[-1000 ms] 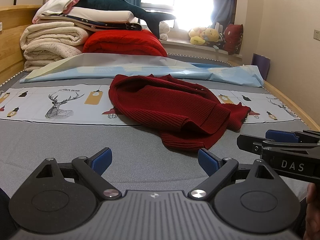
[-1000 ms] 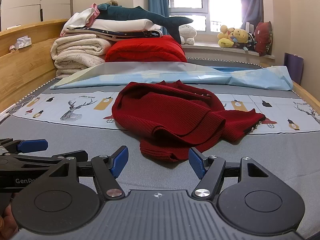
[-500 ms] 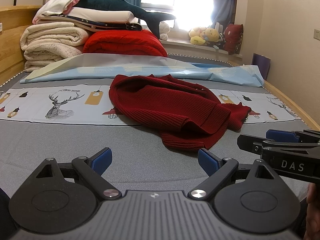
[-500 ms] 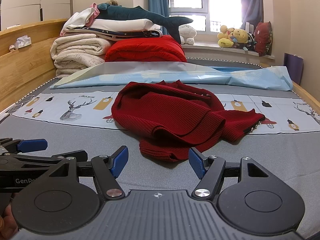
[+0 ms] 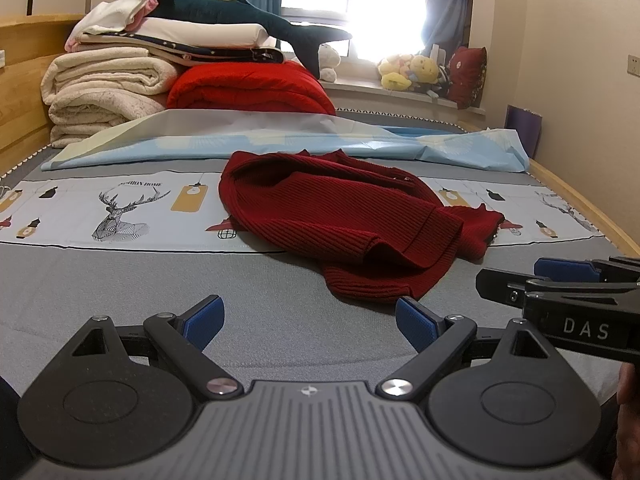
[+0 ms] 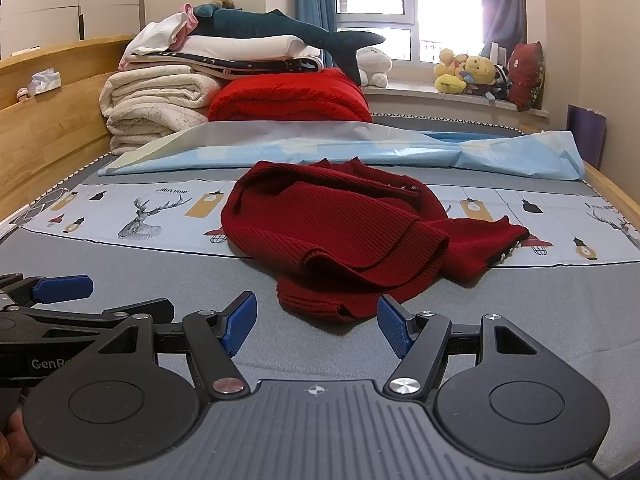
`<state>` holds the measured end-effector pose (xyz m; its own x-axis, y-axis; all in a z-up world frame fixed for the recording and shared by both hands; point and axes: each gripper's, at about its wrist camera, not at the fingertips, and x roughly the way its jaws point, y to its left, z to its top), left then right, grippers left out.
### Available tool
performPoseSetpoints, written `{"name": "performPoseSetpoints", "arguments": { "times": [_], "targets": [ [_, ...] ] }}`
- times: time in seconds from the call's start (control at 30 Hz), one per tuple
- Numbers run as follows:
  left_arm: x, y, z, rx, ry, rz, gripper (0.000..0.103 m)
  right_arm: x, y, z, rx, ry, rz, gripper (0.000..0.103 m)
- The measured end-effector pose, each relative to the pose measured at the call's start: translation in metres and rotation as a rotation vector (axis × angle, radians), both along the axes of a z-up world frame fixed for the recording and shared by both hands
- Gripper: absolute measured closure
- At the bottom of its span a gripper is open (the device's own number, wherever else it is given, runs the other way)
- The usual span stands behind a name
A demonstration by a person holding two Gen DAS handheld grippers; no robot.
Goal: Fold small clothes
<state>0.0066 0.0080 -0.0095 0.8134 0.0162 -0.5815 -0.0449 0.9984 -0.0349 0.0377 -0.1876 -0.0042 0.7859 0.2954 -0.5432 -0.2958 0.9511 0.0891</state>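
Because the red knitted sweater (image 6: 344, 240) lies crumpled in loose overlapping layers, several thicknesses could be pinched at once if its nearest bunched edge were taken, and a tangled lump would be lifted rather than a single hem. A soft ribbed knit is also judged likely to stretch and sag, so a crooked fold could result if the two sides were pulled unevenly. The small studs seen along one edge could be snagged by a pad.

The sweater is seen as deep red, ribbed, heaped with one sleeve thrown out to the right. It lies just ahead of the right gripper (image 6: 316, 322), close to its fingertips but untouched, and ahead and slightly right of the left gripper (image 5: 310, 320). Both grippers are held wide apart and empty, side by side. Under the sweater a printed sheet (image 5: 120, 208) is spread on the grey bed (image 5: 120, 280); folded blankets (image 5: 104, 92) are stacked well beyond.
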Motion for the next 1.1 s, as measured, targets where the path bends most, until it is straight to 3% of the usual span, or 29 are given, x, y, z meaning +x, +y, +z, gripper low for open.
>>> {"name": "performPoseSetpoints", "arguments": {
  "times": [0.1,0.17,0.27,0.3,0.33,0.43,0.5,0.57,0.63,0.8,0.87,0.93,1.0,1.1],
  "targets": [
    [-0.001,-0.005,0.001,0.033,0.033,-0.012,0.009,0.0,-0.002,0.004,-0.025,-0.022,-0.02,0.035],
    [-0.004,-0.009,0.001,0.038,0.014,-0.019,0.016,0.005,-0.009,0.014,-0.046,-0.058,-0.03,0.036],
    [-0.004,-0.009,-0.005,0.022,-0.03,-0.037,0.045,0.022,-0.036,0.037,-0.032,-0.128,-0.06,0.037],
    [-0.002,-0.008,-0.008,0.031,-0.02,-0.048,0.058,0.03,-0.045,0.043,-0.025,-0.147,-0.07,0.043],
    [-0.001,-0.008,-0.009,0.032,-0.013,-0.055,0.064,0.039,-0.056,0.047,-0.022,-0.169,-0.077,0.058],
    [0.007,-0.003,-0.013,-0.015,0.018,-0.076,0.083,0.065,-0.084,0.043,-0.002,-0.179,-0.11,0.077],
    [0.018,0.0,-0.013,-0.035,0.045,-0.079,0.083,0.075,-0.1,0.029,0.04,-0.142,-0.163,0.078],
    [0.033,0.003,-0.012,-0.03,0.072,-0.074,0.083,0.087,-0.114,0.019,0.099,-0.035,-0.215,0.078],
    [0.057,0.004,-0.011,-0.009,0.075,-0.053,0.083,0.089,-0.124,0.02,0.172,-0.039,-0.232,0.076],
    [0.142,0.014,-0.027,-0.117,0.182,0.034,0.081,0.098,-0.134,0.018,0.209,-0.037,-0.216,0.074],
    [0.182,0.023,-0.037,-0.197,0.224,0.098,0.068,0.103,-0.139,0.018,0.23,-0.024,-0.201,0.074],
    [0.218,0.033,-0.049,-0.295,0.26,0.18,0.043,0.106,-0.143,0.02,0.227,-0.032,-0.188,0.073],
    [0.248,0.043,-0.061,-0.381,0.299,0.246,0.03,0.106,-0.146,0.022,0.224,-0.038,-0.185,0.072],
    [0.283,0.051,-0.081,-0.448,0.363,0.344,0.03,0.106,-0.153,0.022,0.238,-0.026,-0.194,0.071]
  ]
}}
